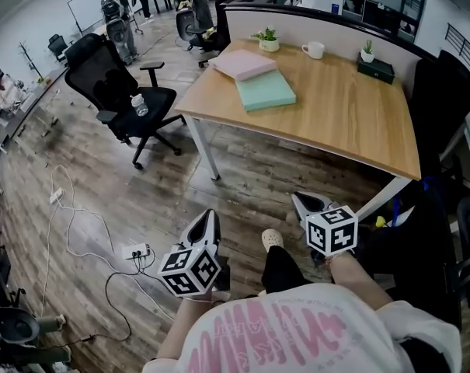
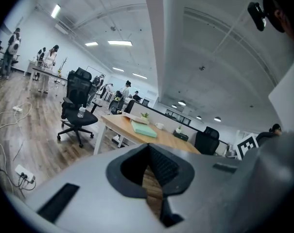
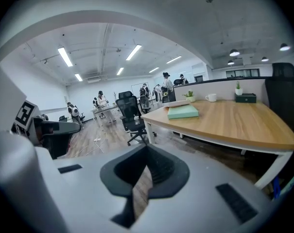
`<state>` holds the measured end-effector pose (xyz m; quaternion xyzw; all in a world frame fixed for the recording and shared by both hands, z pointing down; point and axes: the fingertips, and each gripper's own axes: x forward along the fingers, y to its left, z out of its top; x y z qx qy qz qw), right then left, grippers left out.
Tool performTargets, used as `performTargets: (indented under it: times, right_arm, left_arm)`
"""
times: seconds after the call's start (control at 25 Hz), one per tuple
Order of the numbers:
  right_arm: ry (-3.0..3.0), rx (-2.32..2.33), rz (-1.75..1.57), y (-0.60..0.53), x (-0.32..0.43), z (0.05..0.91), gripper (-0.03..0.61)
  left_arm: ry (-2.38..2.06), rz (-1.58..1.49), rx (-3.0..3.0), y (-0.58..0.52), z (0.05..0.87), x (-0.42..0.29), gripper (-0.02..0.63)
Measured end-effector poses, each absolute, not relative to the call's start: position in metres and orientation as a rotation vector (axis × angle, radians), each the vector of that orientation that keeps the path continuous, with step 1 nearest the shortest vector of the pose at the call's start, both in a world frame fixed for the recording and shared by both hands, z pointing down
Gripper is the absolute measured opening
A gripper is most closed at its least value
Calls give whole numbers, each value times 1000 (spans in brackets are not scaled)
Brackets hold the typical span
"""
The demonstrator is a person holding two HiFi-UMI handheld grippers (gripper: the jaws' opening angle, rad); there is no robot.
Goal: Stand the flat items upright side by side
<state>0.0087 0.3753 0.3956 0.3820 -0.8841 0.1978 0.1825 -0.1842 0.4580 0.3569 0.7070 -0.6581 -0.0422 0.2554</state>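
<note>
Office: desk (image 1: 335, 107), swivel chair (image 1: 99, 64)

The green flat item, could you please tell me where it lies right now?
In the head view the green flat item lies flat near the left end of the wooden desk, right beside the pink flat item.

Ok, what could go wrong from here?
The power strip and cable lie on the floor at your left: a trip hazard. The pink book and green book lie flat near the desk's edge; tipping them up might push one off or bump the potted plant.
</note>
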Motion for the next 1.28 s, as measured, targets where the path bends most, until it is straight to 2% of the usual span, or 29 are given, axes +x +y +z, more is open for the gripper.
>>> performTargets:
  times: [0.36, 0.64, 1.28]
  right_arm:
    - [-2488, 1030, 488, 336, -34, 405, -2]
    - [-2446, 1039, 501, 291, -43, 409, -2]
    - [-2544, 1053, 503, 91, -97, 392, -2]
  left_arm:
    - [-1873, -87, 1801, 451, 385, -239, 3]
    - [-1867, -82, 1781, 411, 388, -256, 3]
    - [-1899, -147, 1876, 215, 354, -306, 3]
